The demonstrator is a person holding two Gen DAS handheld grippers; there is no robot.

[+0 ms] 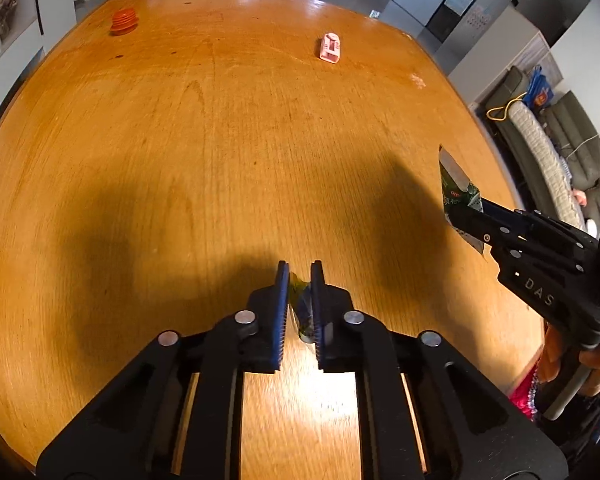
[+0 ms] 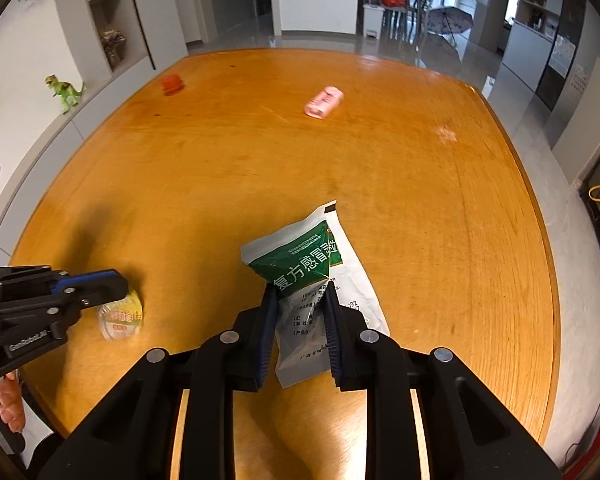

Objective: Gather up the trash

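Right wrist view shows my right gripper (image 2: 298,320) pinching a green-and-white sachet (image 2: 308,268) at bottom centre, the packet crumpled between the pads and fanning out above the fingertips. At lower left of that view my left gripper (image 2: 112,280) holds a small clear-and-yellow wrapper (image 2: 120,316); in the left wrist view the same wrapper (image 1: 302,308) sits squeezed between nearly closed fingers at bottom centre, only a thin sliver showing. Both pieces hang over the wooden table (image 2: 420,200).

Still lying on the table are a pink packet (image 2: 324,102) in the upper middle and an orange ridged cap (image 2: 173,84) at upper left, well apart from each other and from both of my grippers.

My worry is the grips. I judge the sachet is slick foil held only by its lower part, so a quick swing could let it slide out. The wrapper looks thin and springy; a slight loosening of the left fingers might drop it. Reaching for the far items with both grippers full would mean letting go of something first, and I see no bin in either view.
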